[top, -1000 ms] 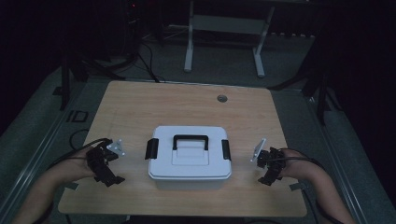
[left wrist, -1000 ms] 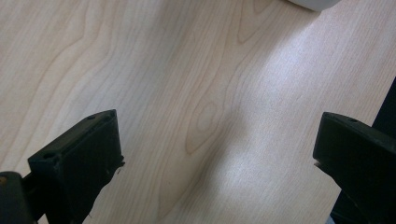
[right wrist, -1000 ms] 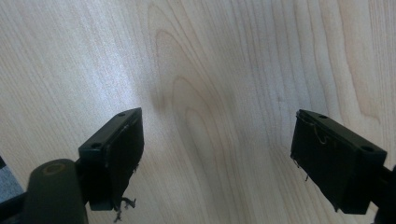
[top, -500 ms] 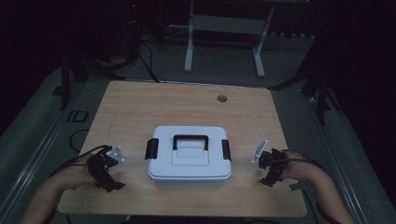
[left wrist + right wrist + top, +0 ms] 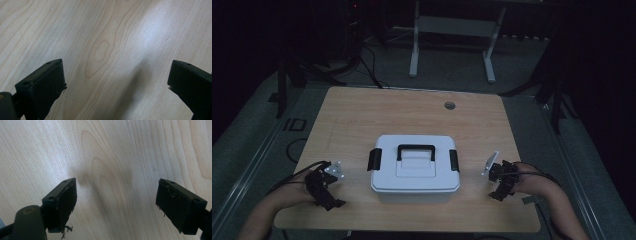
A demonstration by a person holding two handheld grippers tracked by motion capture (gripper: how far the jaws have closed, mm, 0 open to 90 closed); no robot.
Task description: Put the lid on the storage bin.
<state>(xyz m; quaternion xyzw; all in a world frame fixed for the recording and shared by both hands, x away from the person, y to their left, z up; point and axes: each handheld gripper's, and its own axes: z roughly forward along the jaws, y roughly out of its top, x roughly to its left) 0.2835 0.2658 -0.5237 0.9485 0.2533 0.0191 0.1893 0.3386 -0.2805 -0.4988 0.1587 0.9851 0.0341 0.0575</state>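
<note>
A white plastic box (image 5: 414,170) with a black carry handle (image 5: 416,149) and black side latches sits shut near the front middle of the wooden table (image 5: 412,112). My left gripper (image 5: 326,190) rests low over the table to the left of the box, apart from it. In the left gripper view its jaws stand wide apart over bare wood (image 5: 110,50) with nothing between them. My right gripper (image 5: 501,180) hovers to the right of the box, also apart from it. Its fingers (image 5: 61,200) stand wide over bare wood, empty.
A small round grommet hole (image 5: 449,105) lies near the table's far edge. Beyond the table stands a white metal frame (image 5: 452,30) on the dark floor, with cables (image 5: 372,70) trailing at the back left. The table's front edge runs close to both hands.
My left gripper has sunk toward the table and come slightly nearer the front edge. The right gripper and the box have stayed put.
</note>
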